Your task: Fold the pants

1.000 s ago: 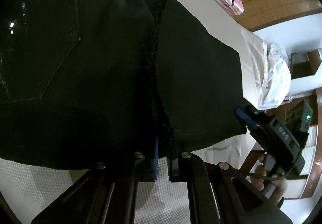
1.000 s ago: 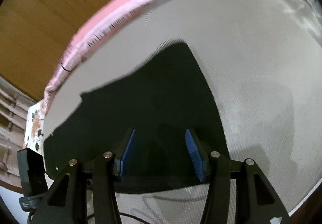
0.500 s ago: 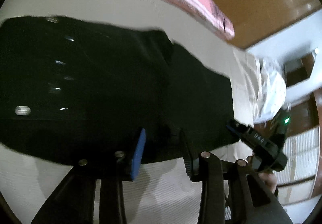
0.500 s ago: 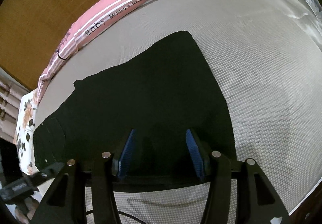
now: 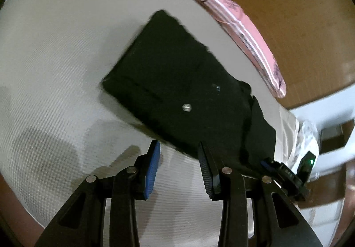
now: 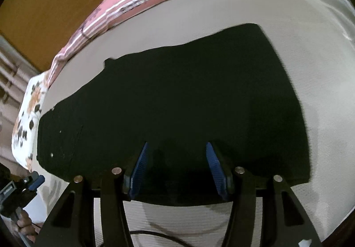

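**Black pants flat on the bed, both tongs empty**

Black pants (image 6: 177, 100) lie spread flat on the pale bed (image 5: 55, 69), lengthwise along the pink striped pillow (image 6: 155, 4). Left tongs (image 5: 178, 167) hang spread wide at the near edge, gripping nothing. Right tongs (image 6: 176, 169) also gape wide over the near hem (probably lining up for a pinch to start a fold).
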`<state>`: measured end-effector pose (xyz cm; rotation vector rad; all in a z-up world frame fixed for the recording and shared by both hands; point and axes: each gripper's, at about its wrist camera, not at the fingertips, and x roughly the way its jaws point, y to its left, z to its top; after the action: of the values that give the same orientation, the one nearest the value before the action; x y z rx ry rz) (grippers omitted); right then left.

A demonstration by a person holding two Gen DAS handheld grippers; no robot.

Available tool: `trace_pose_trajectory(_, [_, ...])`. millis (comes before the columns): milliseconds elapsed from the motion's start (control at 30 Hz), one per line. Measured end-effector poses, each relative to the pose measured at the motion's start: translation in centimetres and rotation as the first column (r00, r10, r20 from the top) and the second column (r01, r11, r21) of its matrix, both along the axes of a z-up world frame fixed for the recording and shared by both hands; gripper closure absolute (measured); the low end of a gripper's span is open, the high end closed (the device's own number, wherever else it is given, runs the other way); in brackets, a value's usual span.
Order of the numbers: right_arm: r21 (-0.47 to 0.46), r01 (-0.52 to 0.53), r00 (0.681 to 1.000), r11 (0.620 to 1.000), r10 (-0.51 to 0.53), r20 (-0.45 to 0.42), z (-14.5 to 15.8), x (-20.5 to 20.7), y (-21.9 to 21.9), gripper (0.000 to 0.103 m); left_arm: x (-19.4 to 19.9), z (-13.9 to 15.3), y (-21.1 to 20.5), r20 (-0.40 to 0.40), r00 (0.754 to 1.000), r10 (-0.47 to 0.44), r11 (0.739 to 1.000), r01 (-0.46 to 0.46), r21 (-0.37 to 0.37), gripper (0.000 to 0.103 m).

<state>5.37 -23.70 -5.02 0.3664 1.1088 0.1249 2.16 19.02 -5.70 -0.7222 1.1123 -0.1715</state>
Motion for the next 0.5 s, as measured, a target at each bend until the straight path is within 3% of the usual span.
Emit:
trace_pose_trajectory(133, [0.005, -0.039, 0.999, 0.999, 0.039, -0.001, 0.1, 0.6, 2.1, 0.047, 0.1, -1.5, 1.1, -0.019, 0.998, 0.06, 0.995, -0.062, -0.08, 0.064])
trace_pose_trajectory(200, [0.004, -0.051, 0.999, 0.999, 0.051, 0.0, 0.2, 0.6, 2.8, 0.047, 0.4, -1.9, 1.4, -0.015, 0.997, 0.08, 0.992, -0.081, -0.098, 0.053])
trace_pose_trajectory(267, [0.005, -0.06, 0.998, 0.998, 0.06, 0.0, 0.2, 0.6, 3.3, 0.047, 0.6, -2.4, 2.0, -0.013, 0.994, 0.111, 0.987, -0.112, -0.12, 0.05])
trace_pose_trajectory(500, [0.021, -0.042, 0.999, 0.999, 0.042, -0.01, 0.1, 0.7, 3.3, 0.046, 1.5, -4.2, 3.7, 0.001, 0.979, 0.202, 0.964, -0.198, -0.178, 0.049])
